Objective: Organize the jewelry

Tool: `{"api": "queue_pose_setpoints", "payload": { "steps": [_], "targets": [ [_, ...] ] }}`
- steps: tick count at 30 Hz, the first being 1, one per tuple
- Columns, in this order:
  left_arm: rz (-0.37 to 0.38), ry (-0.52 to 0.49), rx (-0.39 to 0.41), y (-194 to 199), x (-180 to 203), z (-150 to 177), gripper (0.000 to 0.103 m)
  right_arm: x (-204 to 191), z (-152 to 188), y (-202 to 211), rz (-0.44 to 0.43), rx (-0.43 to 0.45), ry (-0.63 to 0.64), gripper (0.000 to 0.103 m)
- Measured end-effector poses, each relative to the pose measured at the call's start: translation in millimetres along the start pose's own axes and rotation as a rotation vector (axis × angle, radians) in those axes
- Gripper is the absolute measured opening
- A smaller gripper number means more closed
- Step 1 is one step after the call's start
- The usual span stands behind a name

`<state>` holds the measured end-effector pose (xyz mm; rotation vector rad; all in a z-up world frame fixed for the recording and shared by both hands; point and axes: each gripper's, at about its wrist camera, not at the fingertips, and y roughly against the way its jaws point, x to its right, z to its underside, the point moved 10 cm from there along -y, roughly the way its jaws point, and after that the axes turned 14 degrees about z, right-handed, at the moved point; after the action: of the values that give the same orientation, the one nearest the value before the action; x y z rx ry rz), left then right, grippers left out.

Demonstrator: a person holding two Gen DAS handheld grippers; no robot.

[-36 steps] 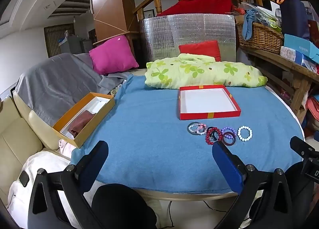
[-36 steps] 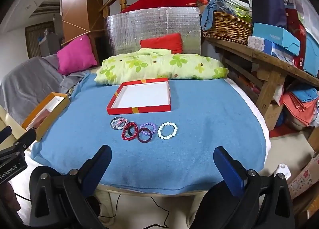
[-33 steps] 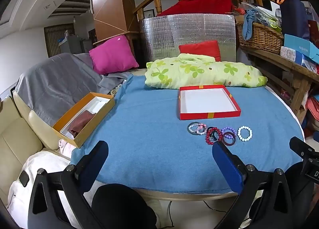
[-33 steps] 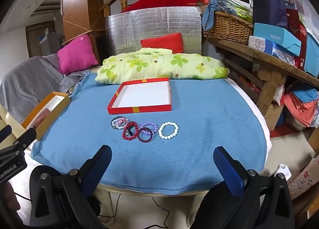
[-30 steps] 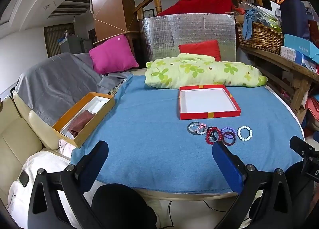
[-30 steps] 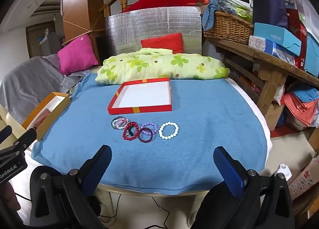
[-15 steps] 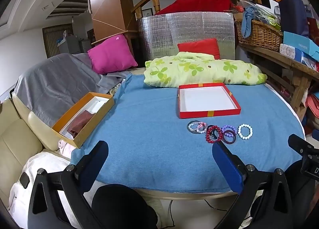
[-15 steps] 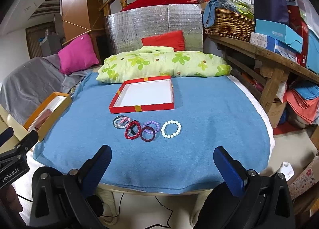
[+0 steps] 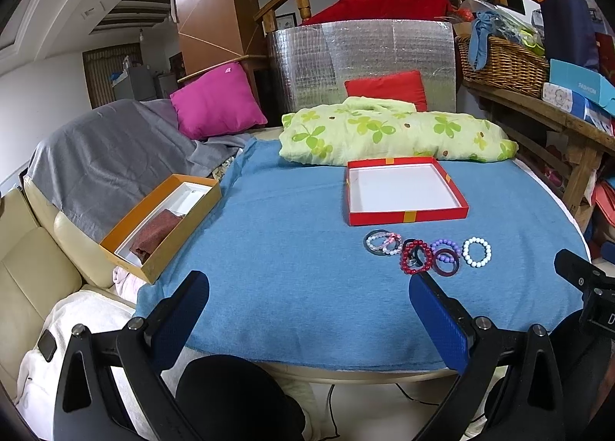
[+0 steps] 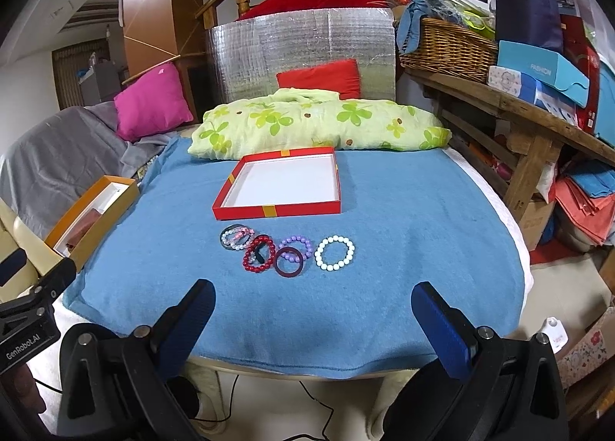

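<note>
Several bracelets lie in a row on the blue cloth: a pale pink and white one, a red bead one, a dark maroon bangle, a purple bead one and a white bead one. They also show in the left wrist view, with the white one at the right end. Behind them lies an empty red tray with a white floor, also in the left wrist view. My left gripper and right gripper are both open and empty, near the table's front edge.
An orange box with dark red cloth sits at the table's left edge over a sofa. A green floral bundle lies behind the tray. A wooden bench with a basket and boxes stands at the right.
Both grippers have moved slightly forward toward the table; the bracelets and tray look a little nearer. Nothing was taken hold of.
</note>
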<state>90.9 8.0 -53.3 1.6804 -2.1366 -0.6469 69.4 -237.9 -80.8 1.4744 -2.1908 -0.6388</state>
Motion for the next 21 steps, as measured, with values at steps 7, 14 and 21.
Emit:
{"api": "queue_pose_setpoints", "payload": {
  "steps": [7, 14, 21],
  "targets": [
    [-0.006, 0.000, -0.010, -7, -2, -1, 0.103, -6, -4, -5, -0.022, -0.006, -0.016, 0.103],
    [-0.010, 0.000, -0.020, -14, -2, -1, 0.103, -9, -4, -15, -0.025, -0.025, -0.005, 0.103],
    [-0.016, -0.006, -0.035, -25, 0, 1, 0.103, -9, -1, -25, -0.031, -0.047, -0.019, 0.103]
  ]
}}
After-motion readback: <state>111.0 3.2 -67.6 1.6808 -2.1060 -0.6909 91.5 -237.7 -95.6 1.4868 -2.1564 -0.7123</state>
